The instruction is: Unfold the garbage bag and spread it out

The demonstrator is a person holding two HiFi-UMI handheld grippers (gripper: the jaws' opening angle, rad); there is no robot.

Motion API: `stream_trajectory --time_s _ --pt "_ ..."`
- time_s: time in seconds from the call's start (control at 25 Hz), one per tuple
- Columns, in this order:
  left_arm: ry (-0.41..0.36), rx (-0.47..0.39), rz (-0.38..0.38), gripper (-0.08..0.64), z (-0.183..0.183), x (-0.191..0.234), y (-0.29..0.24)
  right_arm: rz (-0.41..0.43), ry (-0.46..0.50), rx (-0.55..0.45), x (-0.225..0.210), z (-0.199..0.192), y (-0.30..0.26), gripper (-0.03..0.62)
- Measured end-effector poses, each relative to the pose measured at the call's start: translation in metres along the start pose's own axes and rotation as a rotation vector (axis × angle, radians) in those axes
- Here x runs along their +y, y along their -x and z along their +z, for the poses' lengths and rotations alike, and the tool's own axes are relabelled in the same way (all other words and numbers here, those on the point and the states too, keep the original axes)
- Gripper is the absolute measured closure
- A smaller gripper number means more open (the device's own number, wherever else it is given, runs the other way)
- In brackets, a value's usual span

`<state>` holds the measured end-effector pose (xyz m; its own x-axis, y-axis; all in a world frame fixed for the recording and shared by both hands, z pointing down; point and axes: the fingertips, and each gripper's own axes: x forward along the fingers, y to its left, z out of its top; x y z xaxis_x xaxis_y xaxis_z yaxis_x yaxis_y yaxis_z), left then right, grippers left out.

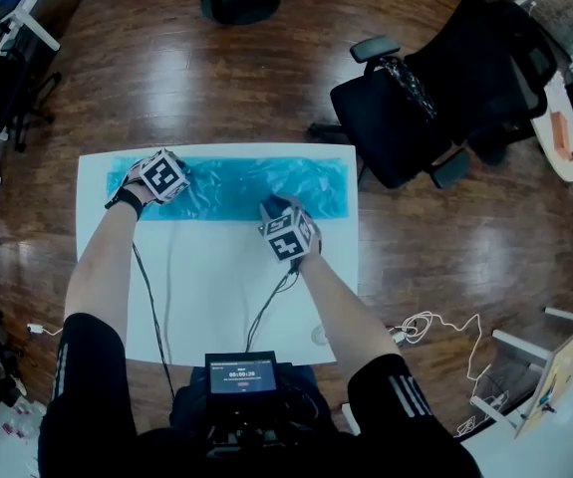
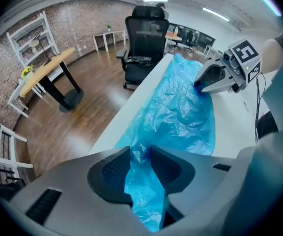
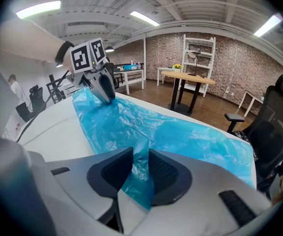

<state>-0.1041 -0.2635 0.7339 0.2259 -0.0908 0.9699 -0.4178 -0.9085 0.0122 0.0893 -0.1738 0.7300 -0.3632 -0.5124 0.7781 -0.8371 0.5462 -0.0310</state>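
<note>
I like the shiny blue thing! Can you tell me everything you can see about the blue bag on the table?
The garbage bag is thin, see-through blue plastic, shiny and crinkled all over. It lies as a long, flat strip along the far edge of the white table. The left gripper pinches a bunched bit at the bag's left end. The right gripper pinches a fold on its near edge, past the middle. Only the table and the two grippers touch it.
</note>
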Motion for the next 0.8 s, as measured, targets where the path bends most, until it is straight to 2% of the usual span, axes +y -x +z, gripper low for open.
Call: stream_trajectory --time_s 0.2,0.44,0.6,0.8 --pt "-0.021 -0.016 -0.015 0.478 0.001 -0.009 0.001 0.0 0.002 0.0 0.0 0.0 0.001 0.456" --pt "-0.072 -0.028 0.004 0.518 0.0 -0.018 -0.003 -0.002 0.008 0.007 -0.001 0.0 -0.002 0.456" --pt "-0.09 -0.059 0.027 0.532 0.0 -0.02 -0.001 -0.005 0.001 0.007 -0.001 0.001 -0.001 0.456" --pt "-0.103 -0.098 0.02 0.546 0.001 -0.027 -0.002 0.011 0.01 0.021 -0.002 0.001 -0.003 0.456"
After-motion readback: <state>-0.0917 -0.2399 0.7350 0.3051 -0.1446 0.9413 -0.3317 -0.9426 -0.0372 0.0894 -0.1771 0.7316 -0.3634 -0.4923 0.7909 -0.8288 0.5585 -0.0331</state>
